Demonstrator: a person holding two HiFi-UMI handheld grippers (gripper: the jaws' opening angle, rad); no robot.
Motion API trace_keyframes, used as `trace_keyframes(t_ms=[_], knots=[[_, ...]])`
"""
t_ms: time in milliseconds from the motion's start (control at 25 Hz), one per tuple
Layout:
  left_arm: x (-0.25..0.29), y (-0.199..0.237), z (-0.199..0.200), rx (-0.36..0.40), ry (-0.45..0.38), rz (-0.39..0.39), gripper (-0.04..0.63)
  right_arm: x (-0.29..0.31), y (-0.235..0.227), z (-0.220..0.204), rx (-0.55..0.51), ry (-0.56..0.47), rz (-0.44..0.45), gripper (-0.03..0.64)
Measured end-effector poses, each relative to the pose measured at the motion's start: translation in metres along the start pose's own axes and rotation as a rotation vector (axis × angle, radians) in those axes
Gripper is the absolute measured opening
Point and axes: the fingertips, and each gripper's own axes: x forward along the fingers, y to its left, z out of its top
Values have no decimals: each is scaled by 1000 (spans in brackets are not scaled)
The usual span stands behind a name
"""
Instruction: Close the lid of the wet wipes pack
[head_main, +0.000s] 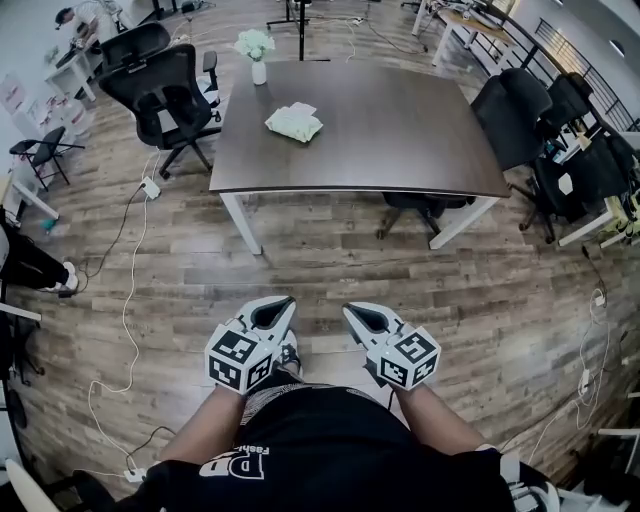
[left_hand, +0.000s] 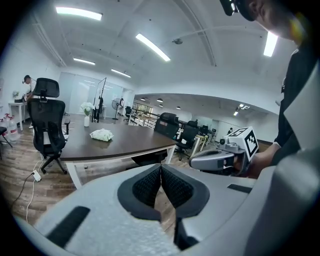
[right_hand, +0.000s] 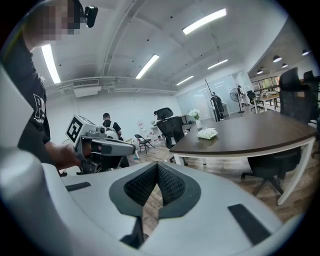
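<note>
The wet wipes pack (head_main: 294, 123) is a pale green packet lying on the dark brown table (head_main: 400, 140), towards its left side; it also shows small and far off as the wipes pack (left_hand: 101, 134) and the wipes pack (right_hand: 207, 133). Whether its lid is up I cannot tell at this distance. My left gripper (head_main: 279, 312) and right gripper (head_main: 358, 318) are held side by side over the wooden floor, well short of the table. Both are shut with nothing between the pads (left_hand: 161, 186) (right_hand: 157, 184). Each gripper view shows the other gripper beside it.
A white vase of flowers (head_main: 256, 52) stands at the table's far left corner. Black office chairs (head_main: 160, 85) stand left of the table, more chairs (head_main: 520, 120) at its right. White cables (head_main: 125, 300) trail over the floor at left. A person (right_hand: 107, 125) stands in the background.
</note>
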Motion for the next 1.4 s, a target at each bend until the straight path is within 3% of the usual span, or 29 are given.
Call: trace_keyframes(t_ms=[720, 1400], knots=[[33, 154, 67, 18, -24, -61, 20, 141, -43, 68, -2, 19, -53, 5], [57, 208, 74, 2, 5, -79, 20, 192, -74, 79, 55, 29, -76, 5]])
